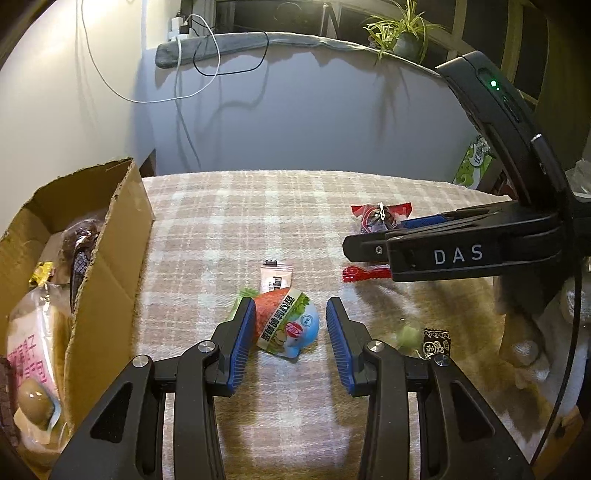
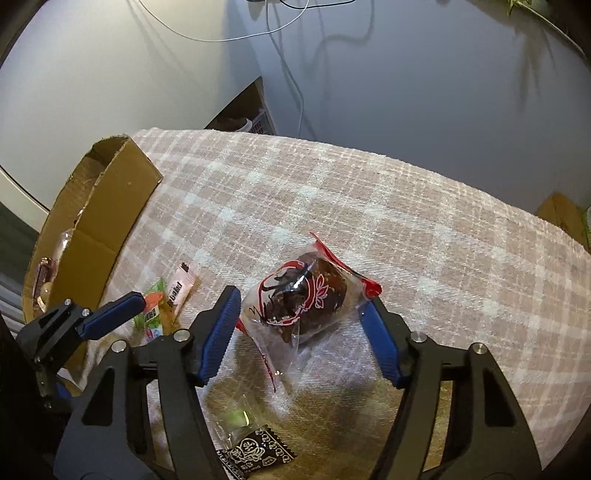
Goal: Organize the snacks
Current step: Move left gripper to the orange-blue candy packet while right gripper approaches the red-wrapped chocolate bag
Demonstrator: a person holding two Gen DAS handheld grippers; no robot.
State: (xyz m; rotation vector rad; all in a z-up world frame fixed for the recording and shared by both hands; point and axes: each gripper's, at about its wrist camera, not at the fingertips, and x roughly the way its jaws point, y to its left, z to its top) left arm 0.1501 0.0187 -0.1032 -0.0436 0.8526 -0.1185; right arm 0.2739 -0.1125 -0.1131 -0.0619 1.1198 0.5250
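Observation:
My left gripper (image 1: 290,314) is open over the plaid cloth, its jaws either side of an orange, green and blue snack pack (image 1: 286,325); the left pad touches it. A small white sachet (image 1: 275,280) lies just beyond. My right gripper (image 2: 301,306) is open around a clear red-edged pack with a brown cake (image 2: 308,299); it also shows in the left wrist view (image 1: 376,216). A cardboard box (image 1: 110,258) at the left holds several snacks, among them a pink-labelled bread bag (image 1: 31,354).
A black patterned candy (image 1: 437,341) and a green candy (image 1: 406,336) lie at the right front, also in the right wrist view (image 2: 255,452). A plant (image 1: 402,33) and cables (image 1: 199,55) are on the far ledge. The table's far edge meets the wall.

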